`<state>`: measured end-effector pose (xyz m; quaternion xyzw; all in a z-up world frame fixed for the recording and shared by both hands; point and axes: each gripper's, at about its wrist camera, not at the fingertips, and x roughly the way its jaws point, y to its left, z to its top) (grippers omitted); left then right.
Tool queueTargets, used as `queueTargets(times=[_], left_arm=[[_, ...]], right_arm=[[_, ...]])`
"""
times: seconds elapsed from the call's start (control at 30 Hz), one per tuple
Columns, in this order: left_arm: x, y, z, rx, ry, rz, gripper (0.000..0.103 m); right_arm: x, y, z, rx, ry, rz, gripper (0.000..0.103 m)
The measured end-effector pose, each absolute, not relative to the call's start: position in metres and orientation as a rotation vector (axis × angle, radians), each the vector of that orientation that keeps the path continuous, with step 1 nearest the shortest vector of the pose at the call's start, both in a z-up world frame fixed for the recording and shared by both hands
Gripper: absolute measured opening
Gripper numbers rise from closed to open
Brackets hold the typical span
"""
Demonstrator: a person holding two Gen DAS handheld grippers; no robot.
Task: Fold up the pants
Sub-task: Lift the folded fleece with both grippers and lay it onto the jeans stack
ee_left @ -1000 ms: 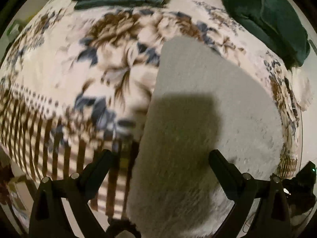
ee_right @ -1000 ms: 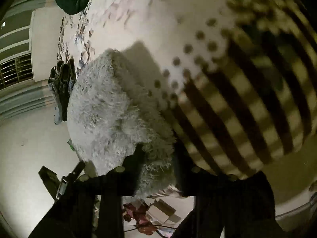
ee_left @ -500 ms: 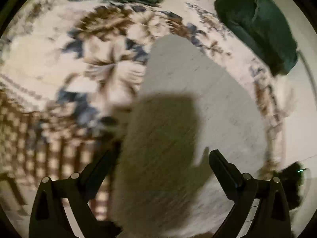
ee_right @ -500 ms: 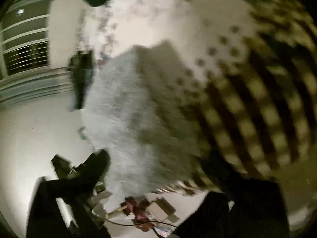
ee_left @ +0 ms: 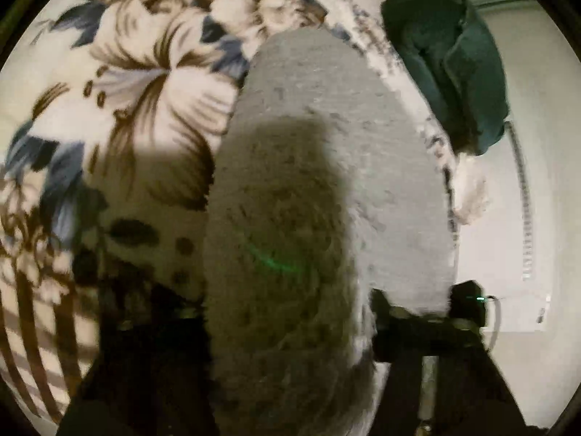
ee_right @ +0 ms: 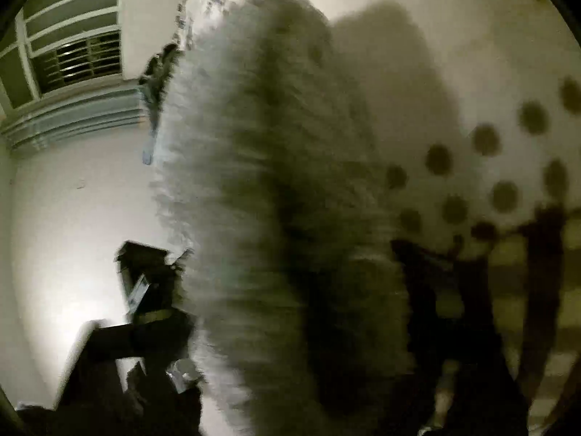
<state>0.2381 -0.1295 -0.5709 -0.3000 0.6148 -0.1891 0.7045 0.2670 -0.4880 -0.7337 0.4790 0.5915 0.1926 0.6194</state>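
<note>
The grey fluffy pants (ee_left: 326, 181) lie folded on the floral blanket (ee_left: 145, 83). In the left wrist view they fill the middle and run down between my left gripper's (ee_left: 287, 312) fingers, which stand wide apart on either side of the fabric. In the right wrist view the pants (ee_right: 261, 200) fill the centre, blurred by motion. My right gripper (ee_right: 290, 312) is open, one dark finger on each side of the fluffy edge. Both grippers are close over the near end of the pants.
A dark green garment (ee_left: 454, 54) lies at the blanket's far right edge. The blanket's dotted and striped border (ee_right: 490, 196) is to the right. A barred window (ee_right: 76, 61) and pale wall (ee_right: 72, 200) are to the left. The other gripper's dark body (ee_right: 145, 283) shows low left.
My right gripper let go of the pants' edge and opened. Both grippers moved forward and lower over the pants, so the fabric now fills more of each view.
</note>
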Motion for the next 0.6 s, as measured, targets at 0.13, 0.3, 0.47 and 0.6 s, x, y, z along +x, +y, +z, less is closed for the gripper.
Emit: queueTargets(times=[0.13,0.3,0.47,0.6], left_arm=[[0.237,-0.124,-0.544,-0.728,1.347,-0.452,0.042],[0.243,-0.115,-0.487,-0.741,1.303,-0.475,0.041],[0.264,-0.086,-0.422,-0.745,1.224,-0.481,0.042],[0.309,-0.053,-0.371,-0.750,1.146,-0.473,0.042]], right_arm=[[0.270,-0.479,-0.712,1.093,1.326,0.383,0.041],[0.273,-0.470,-0.660,1.076,1.300,0.362,0.039],[0.313,-0.443,-0.585,1.020,1.272,0.398,0.039],[0.375,-0.410,-0.521,0.962,1.221,0.436,0.039]])
